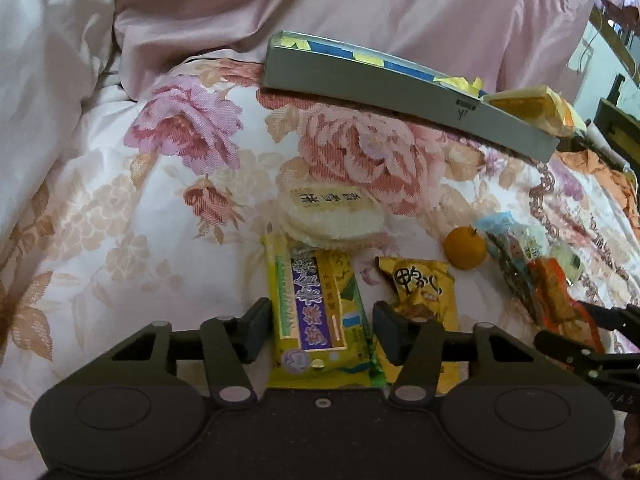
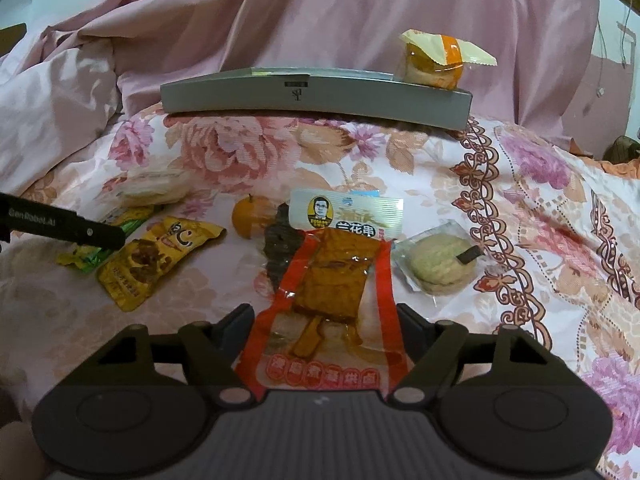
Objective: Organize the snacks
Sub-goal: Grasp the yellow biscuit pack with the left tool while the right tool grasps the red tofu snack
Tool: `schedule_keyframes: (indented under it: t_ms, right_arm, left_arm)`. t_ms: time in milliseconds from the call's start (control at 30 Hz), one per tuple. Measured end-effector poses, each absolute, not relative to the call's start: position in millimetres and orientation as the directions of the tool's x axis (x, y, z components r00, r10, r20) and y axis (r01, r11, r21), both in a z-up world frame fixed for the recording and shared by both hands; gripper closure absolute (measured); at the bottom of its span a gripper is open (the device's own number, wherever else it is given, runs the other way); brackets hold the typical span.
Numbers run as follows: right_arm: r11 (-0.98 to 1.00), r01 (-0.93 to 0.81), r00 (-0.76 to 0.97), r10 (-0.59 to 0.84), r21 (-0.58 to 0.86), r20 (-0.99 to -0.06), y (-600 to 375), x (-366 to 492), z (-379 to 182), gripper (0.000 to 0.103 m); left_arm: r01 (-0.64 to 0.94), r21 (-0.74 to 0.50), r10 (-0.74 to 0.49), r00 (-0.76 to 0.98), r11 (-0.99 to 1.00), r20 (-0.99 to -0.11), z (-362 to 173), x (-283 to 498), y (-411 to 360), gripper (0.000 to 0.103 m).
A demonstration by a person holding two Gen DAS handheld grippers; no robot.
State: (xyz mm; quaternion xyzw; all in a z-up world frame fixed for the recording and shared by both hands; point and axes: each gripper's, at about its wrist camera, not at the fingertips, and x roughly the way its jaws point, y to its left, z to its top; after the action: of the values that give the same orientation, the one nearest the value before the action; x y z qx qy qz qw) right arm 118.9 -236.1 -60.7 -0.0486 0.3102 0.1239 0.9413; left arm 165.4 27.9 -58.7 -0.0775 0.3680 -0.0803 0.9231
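A yellow-green biscuit packet (image 1: pixel 316 304) lies flat on the flowered bedspread, and my left gripper (image 1: pixel 322 328) is shut on it, one pad against each long side. My right gripper (image 2: pixel 325 332) is likewise shut on the red-edged clear packet of brown tofu skewers (image 2: pixel 332 280), its pads at the packet's two edges. A grey tray (image 2: pixel 312 100) rests farther back on the bed. On the tray's right end stands a wrapped orange cake (image 2: pixel 436 64).
Loose on the bedspread lie a rice-cracker pack (image 1: pixel 332 220), a small orange (image 1: pixel 465 253), a yellow snack bag (image 1: pixel 424 292), a dark packet (image 2: pixel 280 248) and a round biscuit in clear wrap (image 2: pixel 438 264). Pink bedding (image 2: pixel 360 8) piles up behind the tray.
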Motion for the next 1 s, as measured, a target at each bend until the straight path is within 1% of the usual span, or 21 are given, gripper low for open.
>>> schedule_keyframes:
  t_ms: [300,533,867,900,1000]
  right_arm:
    - [0.964,-0.267,0.780,0.219,0.006,-0.587,-233.2,115.1,-56.6,0.026]
    - [0.944,-0.330,0.768,0.268,0.000,-0.581,-220.1,105.5,-52.9,0.027]
    - [0.908,-0.411,0.771,0.299,-0.080,-0.563,-199.5,89.7,-49.4,0.026]
    - [0.907,-0.411,0.771,0.294,-0.089,-0.565,-198.3,89.4,-50.2,0.026]
    - [0.910,-0.403,0.771,0.283,-0.093,-0.570,-197.8,91.6,-53.5,0.025]
  left_arm:
    - [0.092,-0.225,-0.224,0.703,0.970,-0.675,-56.6,160.9,22.9,0.051]
    - [0.110,-0.233,-0.243,0.686,0.966,-0.685,-52.8,148.5,13.0,0.051]
    - [0.142,-0.222,-0.259,0.668,0.965,-0.697,-51.5,138.0,2.1,0.051]
    - [0.140,-0.223,-0.258,0.669,0.965,-0.697,-51.9,138.9,2.2,0.051]
    - [0.145,-0.217,-0.257,0.673,0.965,-0.693,-52.2,142.7,1.0,0.043]
